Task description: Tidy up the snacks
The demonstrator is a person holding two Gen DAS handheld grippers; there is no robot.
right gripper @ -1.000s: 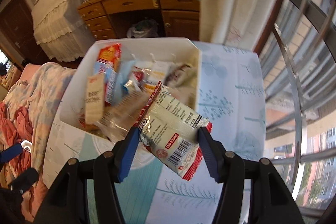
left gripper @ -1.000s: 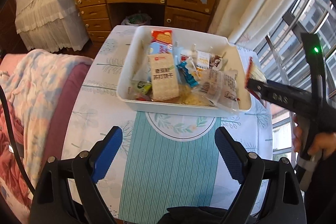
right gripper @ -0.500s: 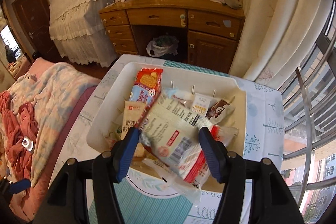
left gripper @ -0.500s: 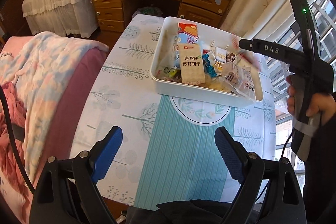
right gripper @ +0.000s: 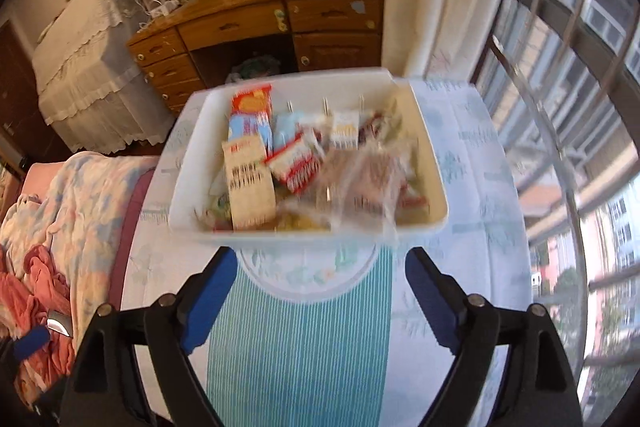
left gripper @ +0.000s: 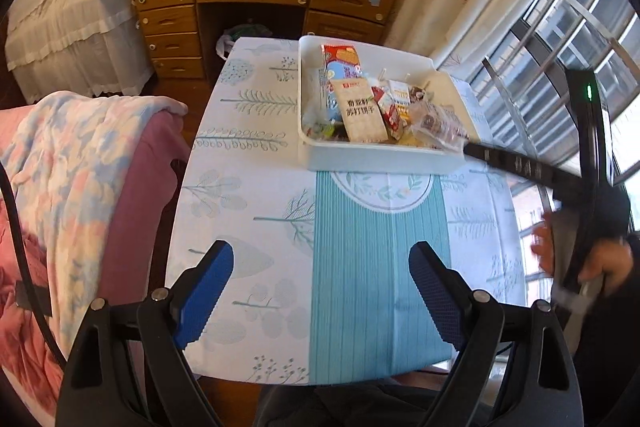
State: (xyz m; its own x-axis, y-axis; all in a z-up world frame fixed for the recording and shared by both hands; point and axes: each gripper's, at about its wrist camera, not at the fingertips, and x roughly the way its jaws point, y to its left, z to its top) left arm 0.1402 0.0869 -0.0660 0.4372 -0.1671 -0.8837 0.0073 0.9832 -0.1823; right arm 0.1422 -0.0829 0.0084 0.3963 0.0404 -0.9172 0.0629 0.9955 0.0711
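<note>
Two grippers: you hold one in each hand, both tilted steeply down at the table (left gripper: pixel 256 155) and well short of the bin (left gripper: pixel 384 157).
Left gripper (left gripper: pixel 322 291): jaws spread wide, nothing between the blue pads, only the striped teal cloth (left gripper: pixel 376 267) under them.
Right gripper (right gripper: pixel 316 291): jaws opening, nothing between the pads; they sit over the near end of the cloth, just short of the bin's near wall.
Right hand (left gripper: pixel 592 259): in the left view your fingers wrap the black handle at the right edge, and the gripper's body slants up and left toward the bin's near right corner.
Bin: white, rectangular, at the far end of the table, its near wall overlapping the round motif on the cloth; its long sides run across the table.
Snacks: all inside the bin, piled loosely.
Cracker box (left gripper: pixel 362 115): tan, leaning back, long axis running from the near wall toward the far wall.
Red-and-white pack (right gripper: pixel 296 163): lying on the pile near the middle, tilted, long axis on a diagonal; blurred in the right view.
Clear bag (right gripper: pixel 360 187): at the near right of the bin, one edge spilling over the near rim.
</note>
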